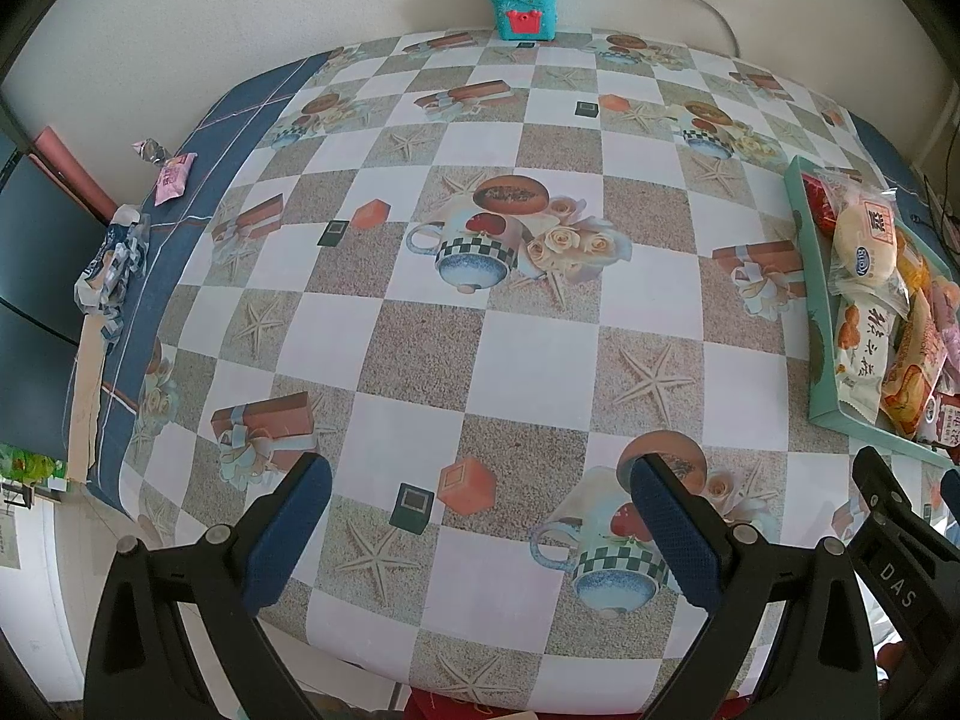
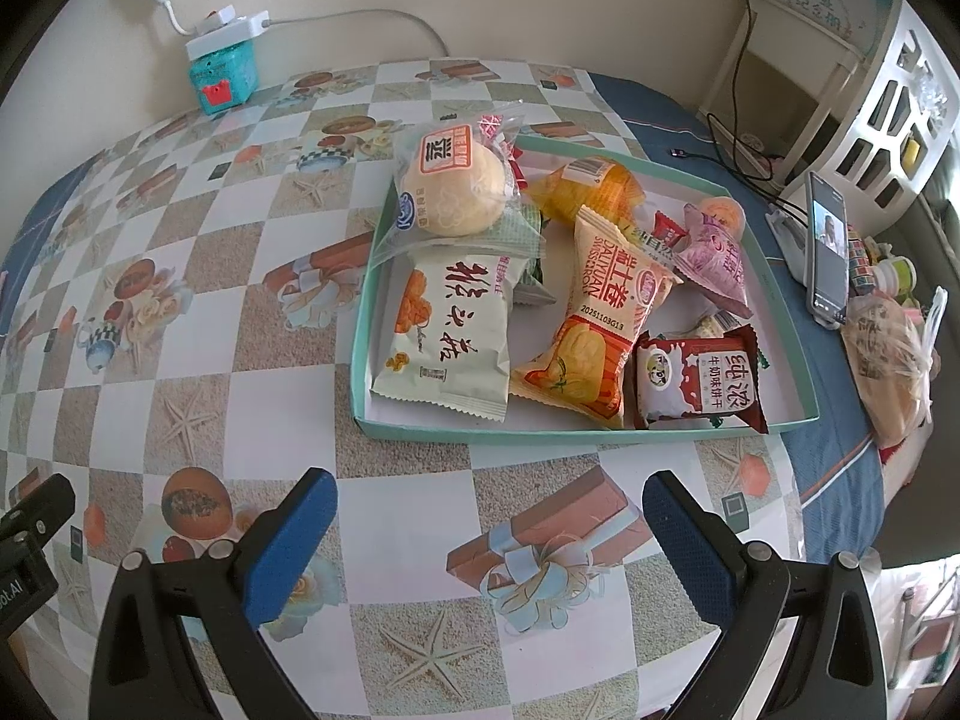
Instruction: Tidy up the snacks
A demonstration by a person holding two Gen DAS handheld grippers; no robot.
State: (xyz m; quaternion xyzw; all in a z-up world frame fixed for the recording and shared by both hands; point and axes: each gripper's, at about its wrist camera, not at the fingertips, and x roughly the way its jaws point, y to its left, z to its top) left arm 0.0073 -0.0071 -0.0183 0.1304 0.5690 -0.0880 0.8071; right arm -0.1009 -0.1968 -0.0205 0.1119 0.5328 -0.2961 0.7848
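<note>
A teal tray (image 2: 480,433) on the checked tablecloth holds several wrapped snacks: a round pale bun (image 2: 450,192), a cream packet (image 2: 456,330), an orange Swiss roll packet (image 2: 600,336), a dark red biscuit packet (image 2: 699,384) and a purple pouch (image 2: 714,258). My right gripper (image 2: 489,516) stands open in front of the tray's near wall, with nothing between its fingers. In the left wrist view the same tray (image 1: 807,276) lies at the far right. My left gripper (image 1: 480,504) is open over bare tablecloth. A pink snack packet (image 1: 174,177) lies at the table's left edge.
A teal box (image 1: 525,6) with a white power strip on top stands at the back by the wall. Crumpled wrappers (image 1: 114,264) lie on the blue cloth at the left. A phone on a stand (image 2: 831,246) and a bagged item (image 2: 891,366) sit right of the tray.
</note>
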